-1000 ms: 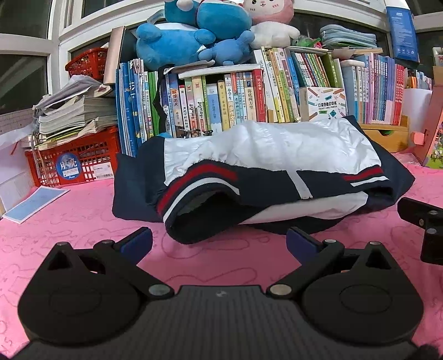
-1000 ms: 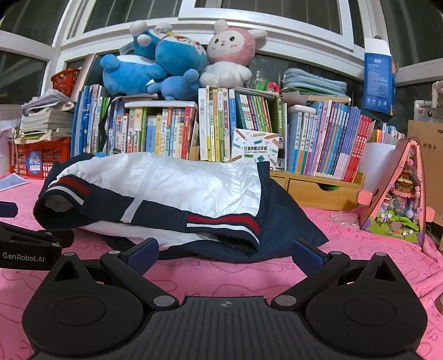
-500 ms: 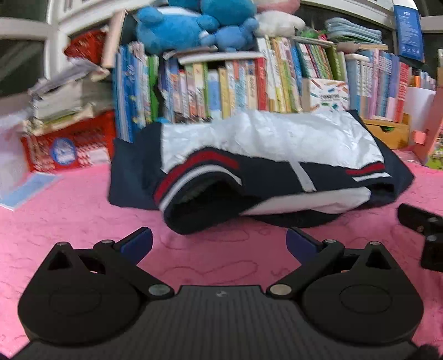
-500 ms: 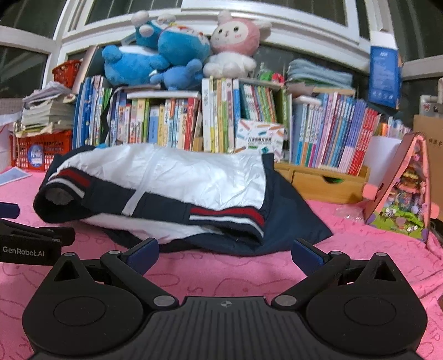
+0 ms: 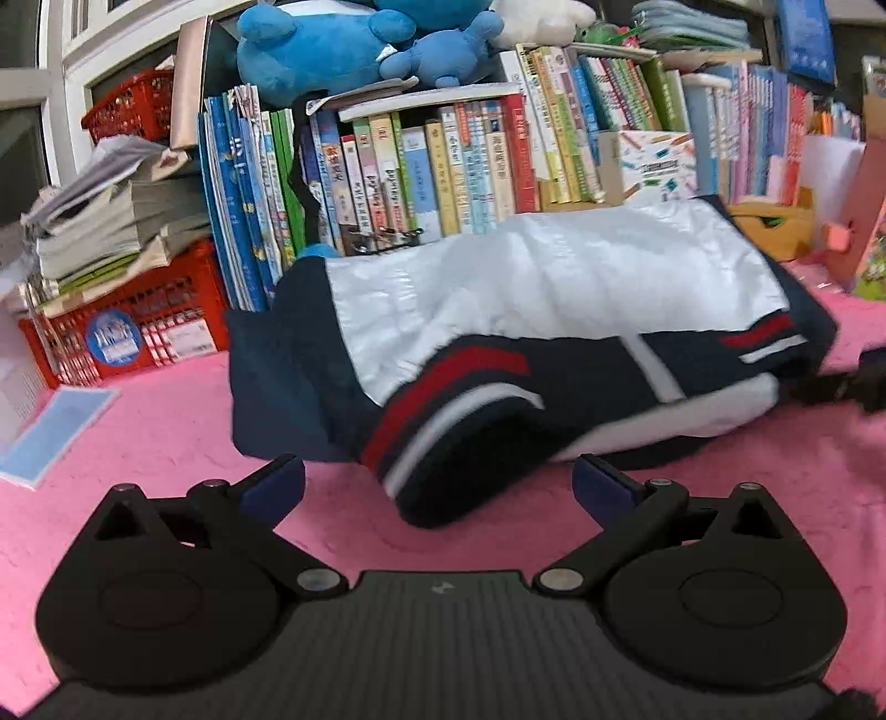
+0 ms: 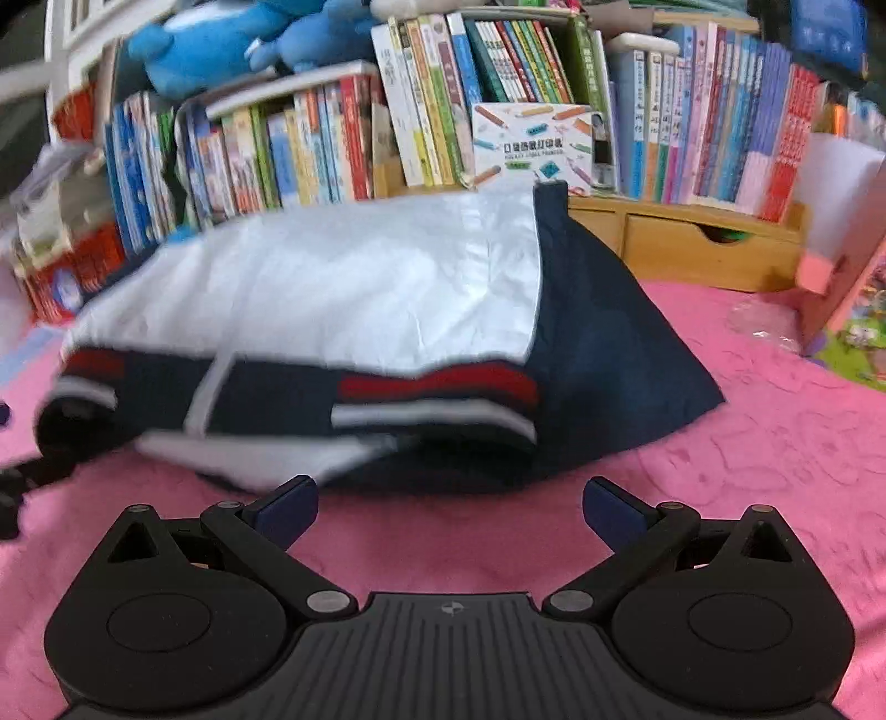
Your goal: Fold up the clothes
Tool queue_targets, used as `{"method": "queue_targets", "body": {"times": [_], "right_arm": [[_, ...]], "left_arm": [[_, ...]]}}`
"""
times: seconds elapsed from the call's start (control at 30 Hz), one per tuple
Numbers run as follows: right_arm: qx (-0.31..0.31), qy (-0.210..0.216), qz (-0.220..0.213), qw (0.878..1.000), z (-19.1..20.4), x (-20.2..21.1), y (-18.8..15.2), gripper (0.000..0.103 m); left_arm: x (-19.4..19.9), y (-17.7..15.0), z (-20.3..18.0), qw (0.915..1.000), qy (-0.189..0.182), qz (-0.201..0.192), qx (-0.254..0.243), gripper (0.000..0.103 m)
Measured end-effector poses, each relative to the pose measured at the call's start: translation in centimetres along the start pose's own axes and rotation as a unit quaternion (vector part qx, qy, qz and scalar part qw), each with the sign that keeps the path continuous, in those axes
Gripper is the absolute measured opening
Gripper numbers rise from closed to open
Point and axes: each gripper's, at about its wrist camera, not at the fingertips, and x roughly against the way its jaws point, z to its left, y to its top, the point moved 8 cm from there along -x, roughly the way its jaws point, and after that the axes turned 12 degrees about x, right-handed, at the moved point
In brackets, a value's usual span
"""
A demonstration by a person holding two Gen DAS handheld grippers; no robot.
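Observation:
A folded jacket (image 5: 554, 310), white and navy with red and white stripes, lies bunched on the pink cloth (image 5: 138, 432). In the right wrist view the same jacket (image 6: 360, 299) fills the middle. My left gripper (image 5: 437, 487) is open just in front of the jacket's near left cuff, nothing between its blue pads. My right gripper (image 6: 449, 507) is open too, close to the jacket's near edge, holding nothing. Each gripper shows as a dark blurred shape at the edge of the other's view.
Rows of upright books (image 5: 443, 166) stand right behind the jacket, with blue plush toys (image 5: 332, 44) on top. A red crate (image 5: 122, 327) with stacked papers is at the left, a wooden drawer box (image 6: 703, 249) and a pink toy house (image 6: 853, 288) at the right.
Both grippers have moved forward toward the jacket, which now looks larger and nearer in both views. Both stayed open. The jacket has not moved.

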Motion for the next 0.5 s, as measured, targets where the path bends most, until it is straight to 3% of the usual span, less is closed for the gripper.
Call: {"method": "queue_targets", "body": {"times": [0.07, 0.23, 0.5], "right_arm": [[0.017, -0.023, -0.017, 0.999, -0.5, 0.0, 0.7, 0.103], [0.056, -0.061, -0.011, 0.996, -1.0, -1.4, 1.1, 0.103], [0.062, -0.031, -0.035, 0.997, -1.4, -3.6, 0.2, 0.103]], "left_arm": [[-1.0, -0.2, 0.2, 0.9999, 0.010, 0.006, -0.005, 0.103], [-3.0, -1.0, 0.9, 0.9992, 0.018, 0.029, 0.019, 0.103], [-3.5, -0.3, 1.9, 0.9988, 0.006, 0.006, 0.049, 0.103]]}}
